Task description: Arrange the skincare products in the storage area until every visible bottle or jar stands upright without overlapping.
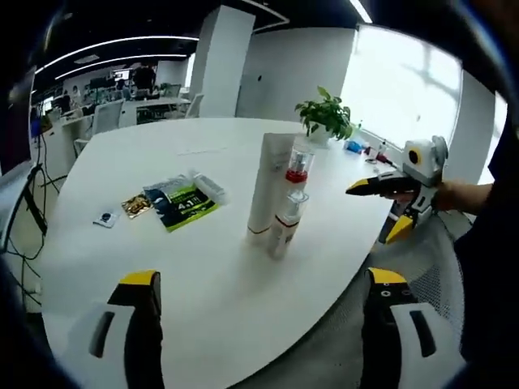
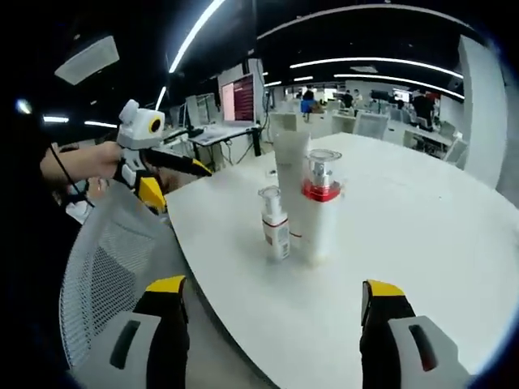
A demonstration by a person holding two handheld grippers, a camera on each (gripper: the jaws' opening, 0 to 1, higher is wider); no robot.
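Three skincare products stand upright close together on the white table (image 1: 203, 267): a tall white tube (image 1: 266, 186), a bottle with a red band and clear cap (image 1: 298, 172), and a small white pump bottle (image 1: 284, 231). In the right gripper view the tube (image 2: 290, 174), the red-band bottle (image 2: 320, 211) and the small bottle (image 2: 275, 227) sit just ahead of the jaws. My left gripper (image 1: 263, 278) is open and empty, short of the group. My right gripper (image 2: 274, 288) is open too, nothing between its jaws. Across the table corner I see the right gripper (image 1: 371, 212) and the left gripper (image 2: 180, 185), each held by a hand.
A green packet (image 1: 182, 203), a gold sachet (image 1: 135, 205) and a small tag (image 1: 105, 219) lie left of the bottles. A potted plant (image 1: 324, 115) stands at the far edge. A grey mesh chair (image 2: 113, 267) is tucked at the table's near corner.
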